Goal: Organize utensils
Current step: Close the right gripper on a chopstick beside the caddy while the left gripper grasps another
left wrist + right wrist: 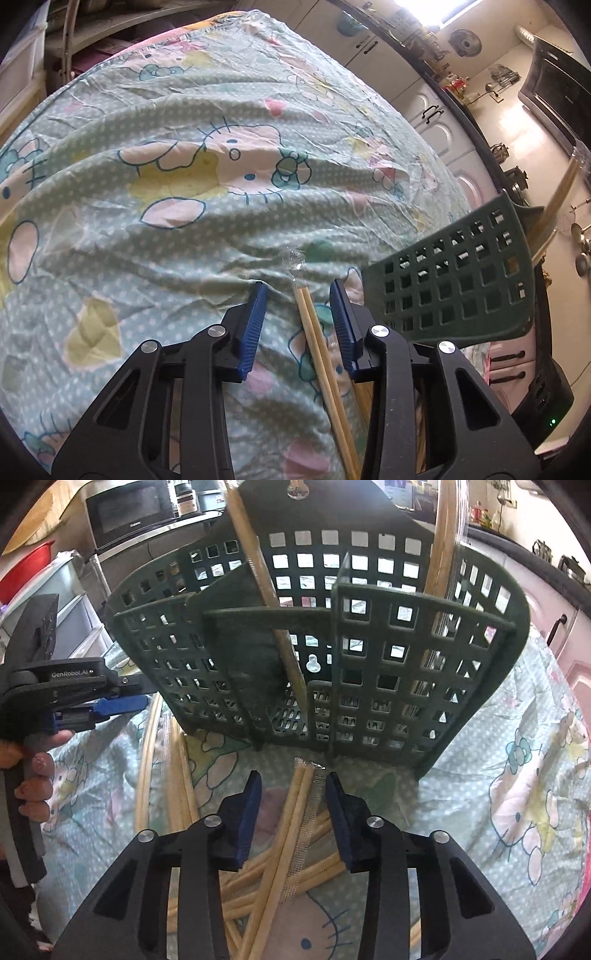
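A dark green perforated utensil holder (369, 657) stands on the Hello Kitty cloth; it also shows at the right of the left wrist view (454, 284). Wrapped chopstick pairs stand in it: one in the middle compartment (266, 594), one in the right compartment (441, 554). Several wrapped wooden chopsticks (295, 849) lie in a pile on the cloth below my right gripper (293, 805), which is open just above them. My left gripper (299, 314) is open over one wrapped pair (321, 354) on the cloth; it appears at the left of the right wrist view (122, 705).
The patterned cloth (184, 166) covers the table. More chopsticks (162, 775) lie left of the holder. Kitchen cabinets (436, 122) and a counter with utensils run along the far right. A microwave (129, 513) and storage drawers stand behind the holder.
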A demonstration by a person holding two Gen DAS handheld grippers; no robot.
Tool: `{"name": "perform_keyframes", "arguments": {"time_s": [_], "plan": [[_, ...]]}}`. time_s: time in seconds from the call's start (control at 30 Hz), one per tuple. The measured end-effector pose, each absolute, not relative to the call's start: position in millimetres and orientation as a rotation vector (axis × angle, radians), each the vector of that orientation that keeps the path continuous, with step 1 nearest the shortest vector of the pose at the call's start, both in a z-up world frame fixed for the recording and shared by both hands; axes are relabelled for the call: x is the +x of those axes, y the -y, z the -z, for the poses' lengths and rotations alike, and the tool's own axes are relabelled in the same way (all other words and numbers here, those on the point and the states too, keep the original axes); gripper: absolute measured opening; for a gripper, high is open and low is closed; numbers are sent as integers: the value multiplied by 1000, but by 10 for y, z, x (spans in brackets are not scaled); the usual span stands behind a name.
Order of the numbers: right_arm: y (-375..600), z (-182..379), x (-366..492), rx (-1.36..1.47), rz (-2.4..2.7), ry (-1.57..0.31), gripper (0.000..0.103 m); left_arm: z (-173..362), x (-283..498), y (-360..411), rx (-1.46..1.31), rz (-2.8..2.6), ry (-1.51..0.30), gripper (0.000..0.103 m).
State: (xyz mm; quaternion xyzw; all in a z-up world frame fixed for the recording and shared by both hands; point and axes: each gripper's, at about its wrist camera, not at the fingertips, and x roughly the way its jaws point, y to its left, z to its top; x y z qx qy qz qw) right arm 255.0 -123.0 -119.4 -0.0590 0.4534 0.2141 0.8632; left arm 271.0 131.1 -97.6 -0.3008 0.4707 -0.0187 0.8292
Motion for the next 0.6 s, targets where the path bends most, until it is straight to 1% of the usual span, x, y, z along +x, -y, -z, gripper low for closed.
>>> {"name": "perform_keyframes", "arguments": {"time_s": [0.37,0.53,0.6], "plan": [[1352,1182,2635,-91,-446,-964,17,998,2863,-1282,-594,30,-1019,21],[1372,1098,2661,-82,-454,-950,12,1018,2907,-1311,-598,20,-1027,10],[1361,1048,2656,-76,-458,-943,11,1024,2900,-1323,-601,23,-1026,9]]}}
